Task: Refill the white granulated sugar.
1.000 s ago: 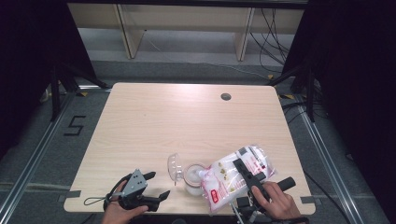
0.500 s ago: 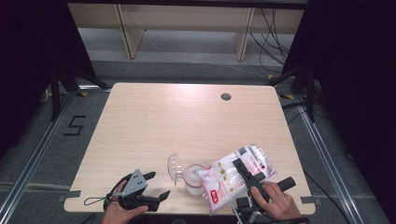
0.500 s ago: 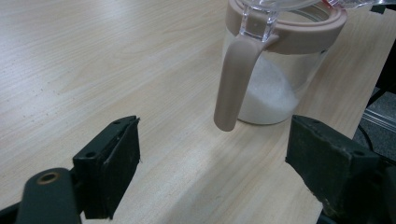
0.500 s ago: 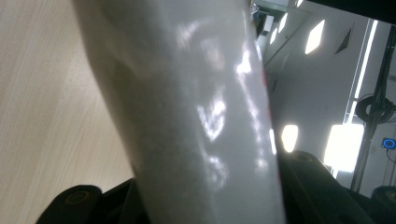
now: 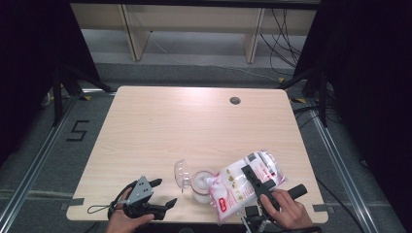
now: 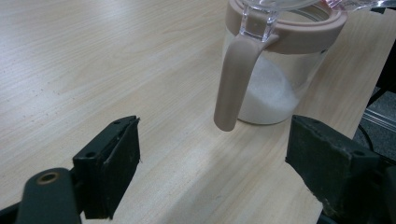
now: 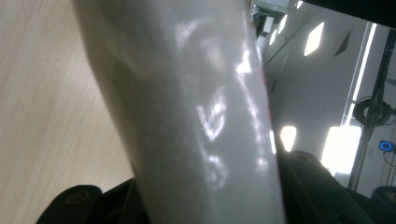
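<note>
Left gripper [image 5: 163, 194]: one, jaws wide apart, empty, near table edge.
Right gripper [image 5: 253, 178]: one, clamped on the white-and-pink plastic refill bag [image 5: 243, 183]; its jaws mostly hidden behind the bag in the right gripper view.
Jar: one clear jar with beige rim and handle [image 6: 275, 60], part-filled with white powder, top cut off.
Lid: one clear domed lid [image 5: 180, 173], tipped open beside jar.
Bag spout: over jar mouth; pouring hard to make out.
Light wooden table [image 5: 194, 126]: one.

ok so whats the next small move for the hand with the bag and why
Probably keep the bag tilted over the jar and tip it slightly further. The right gripper is clamped on it, its corner sits over the open rim, and the jar holds only a low heap of white grains.
</note>
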### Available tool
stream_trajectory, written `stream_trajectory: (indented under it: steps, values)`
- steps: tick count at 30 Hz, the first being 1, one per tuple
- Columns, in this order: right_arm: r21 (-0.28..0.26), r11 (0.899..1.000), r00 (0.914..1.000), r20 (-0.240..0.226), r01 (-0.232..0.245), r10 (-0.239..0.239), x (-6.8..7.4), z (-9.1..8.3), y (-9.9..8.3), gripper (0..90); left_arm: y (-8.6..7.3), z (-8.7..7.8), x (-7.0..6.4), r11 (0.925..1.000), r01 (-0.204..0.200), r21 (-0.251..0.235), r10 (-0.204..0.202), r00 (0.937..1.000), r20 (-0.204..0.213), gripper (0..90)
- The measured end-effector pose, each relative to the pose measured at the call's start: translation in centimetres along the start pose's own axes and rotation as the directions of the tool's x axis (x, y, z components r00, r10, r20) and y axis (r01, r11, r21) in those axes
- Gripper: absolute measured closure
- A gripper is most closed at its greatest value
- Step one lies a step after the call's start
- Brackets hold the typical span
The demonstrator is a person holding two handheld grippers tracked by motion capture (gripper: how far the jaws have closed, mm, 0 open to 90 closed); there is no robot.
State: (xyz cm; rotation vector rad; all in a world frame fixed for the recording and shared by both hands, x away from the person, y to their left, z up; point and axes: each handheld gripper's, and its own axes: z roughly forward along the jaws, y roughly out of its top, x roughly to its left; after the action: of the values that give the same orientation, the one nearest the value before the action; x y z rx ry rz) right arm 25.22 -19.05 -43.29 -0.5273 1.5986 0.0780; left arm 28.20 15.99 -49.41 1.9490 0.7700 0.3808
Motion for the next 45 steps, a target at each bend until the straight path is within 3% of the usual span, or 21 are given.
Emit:
stream_trajectory:
  steps: [1, 3, 5, 7, 11, 13, 18, 24, 25, 32, 36, 37, 38, 39, 40, 41, 45]
  values:
    - [0.015, 0.999, 0.9994, -0.014, -0.032, 0.032, 0.22, -0.08, -0.05, 67.0, -0.01, 0.01, -0.01, 1.0000, 0.003, -0.001, -0.003, 1.0000, 0.000, 17.0]
    - [0.001, 1.000, 1.0000, 0.003, 0.001, -0.001, -0.07, -0.03, -0.05, 67.0, -0.04, 0.03, -0.04, 1.0000, 0.008, -0.001, -0.008, 1.0000, 0.002, 17.0]
    - [0.018, 1.000, 0.9996, -0.012, -0.026, 0.026, 0.20, -0.13, -0.06, 67.0, -0.03, 0.04, -0.03, 1.0000, 0.006, -0.003, -0.006, 1.0000, 0.005, 17.0]
    - [0.000, 1.000, 0.9999, 0.007, 0.014, -0.014, -0.08, -0.12, -0.02, 67.0, -0.05, 0.07, -0.04, 0.9999, 0.010, -0.003, -0.010, 0.9999, 0.006, 17.0]
    - [-0.003, 1.000, 0.9998, 0.009, 0.019, -0.019, -0.17, -0.06, 0.06, 67.0, -0.02, 0.02, -0.02, 1.0000, 0.003, -0.001, -0.003, 1.0000, 0.002, 17.0]
    - [-0.006, 1.000, 0.9998, 0.015, 0.017, -0.017, -0.13, -0.05, 0.05, 67.0, 0.02, 0.01, 0.13, 0.9998, -0.020, 0.001, 0.020, 0.9998, 0.004, 17.0]
    - [-0.005, 1.000, 0.9995, 0.015, 0.026, -0.026, -0.12, -0.08, 0.01, 67.0, 0.02, 0.02, 0.11, 0.9999, -0.017, 0.000, 0.017, 0.9998, 0.006, 17.0]
    - [0.002, 1.000, 1.0000, 0.005, 0.007, -0.007, -0.17, -0.11, -0.08, 67.0, 0.03, -0.02, 0.12, 0.9998, -0.019, 0.001, 0.019, 0.9998, 0.002, 17.0]
    - [-0.008, 1.000, 0.9998, 0.020, -0.004, 0.004, -0.03, -0.03, -0.10, 67.0, -0.03, 0.01, -0.06, 0.9999, 0.013, 0.000, -0.013, 0.9999, -0.001, 17.0]
    - [-0.013, 1.000, 0.9998, 0.017, -0.002, 0.002, 0.01, 0.02, -0.10, 67.1, -0.01, 0.00, -0.04, 1.0000, 0.007, -0.002, -0.007, 1.0000, -0.001, 17.0]
    - [-0.014, 1.000, 0.9999, 0.006, -0.013, 0.013, 0.10, 0.07, -0.16, 67.1, -0.04, 0.06, -0.02, 1.0000, 0.005, -0.003, -0.005, 1.0000, 0.008, 17.0]
    - [0.002, 0.999, 0.9993, -0.017, -0.033, 0.033, 0.23, 0.01, -0.19, 67.1, -0.04, 0.07, -0.08, 0.9999, 0.011, -0.003, -0.011, 0.9999, 0.007, 17.0]
    - [-0.008, 1.000, 0.9999, -0.006, -0.012, 0.012, 0.04, 0.07, -0.21, 67.1, -0.04, 0.10, -0.12, 0.9998, 0.017, -0.008, -0.017, 0.9998, 0.007, 17.0]
    - [-0.015, 1.000, 0.9998, 0.010, -0.018, 0.018, 0.12, 0.09, -0.26, 67.2, -0.04, 0.08, -0.08, 0.9999, 0.013, -0.006, -0.013, 0.9999, 0.007, 17.0]
    - [-0.001, 0.999, 0.9988, -0.005, -0.048, 0.048, 0.37, 0.04, -0.29, 67.2, -0.03, 0.05, -0.01, 1.0000, 0.004, -0.002, -0.004, 1.0000, 0.007, 17.0]
    - [-0.012, 1.000, 0.9998, 0.009, -0.018, 0.018, 0.12, 0.09, -0.29, 67.2, -0.04, 0.02, -0.04, 1.0000, 0.010, -0.001, -0.010, 1.0000, 0.001, 17.0]
    - [-0.015, 1.000, 0.9998, 0.007, -0.020, 0.020, 0.13, 0.12, -0.32, 67.3, -0.03, 0.03, -0.03, 1.0000, 0.009, -0.001, -0.009, 1.0000, 0.001, 17.0]
